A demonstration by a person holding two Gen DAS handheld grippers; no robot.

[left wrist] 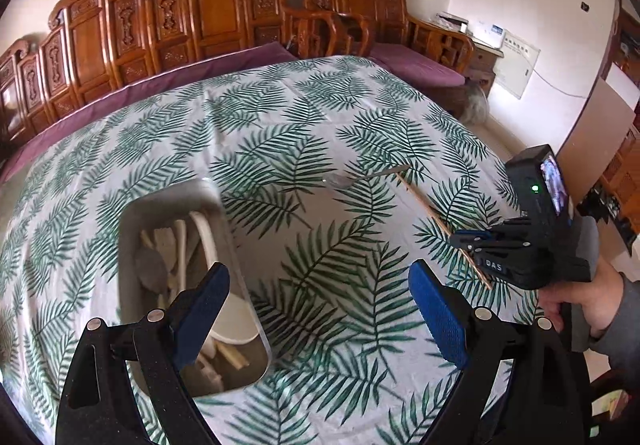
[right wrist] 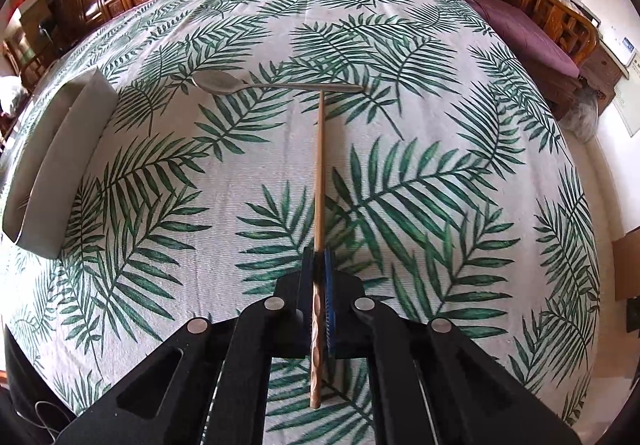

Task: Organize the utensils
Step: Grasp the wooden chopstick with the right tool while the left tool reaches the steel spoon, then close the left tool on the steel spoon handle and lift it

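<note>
Cloth (right wrist: 420, 149): off-white, dark green palm-frond print.
Chopstick (right wrist: 320, 165): tan wood, pale carved oval pattern on butt end toward 6 o'clock.
Spoon (right wrist: 224, 81): dull silver-grey, at 12 o'clock off chopstick tip.
Box (left wrist: 128, 229): pale grey walls; cream and beige utensils (left wrist: 176, 257) inside, one grey spoon bowl.
Left gripper (left wrist: 320, 309): black frame, blue textured pads (left wrist: 440, 317).
Right gripper (right wrist: 319, 269): black, blue pads.
Bench (left wrist: 208, 13): orange-brown carved wood; purple cushion (left wrist: 416, 63).

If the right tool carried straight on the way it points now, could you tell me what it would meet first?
Probably the metal spoon. The right tool is shut on a wooden chopstick whose far tip already looks level with the spoon's handle, lying crosswise ahead on the tablecloth. Whether they touch is unclear.
</note>
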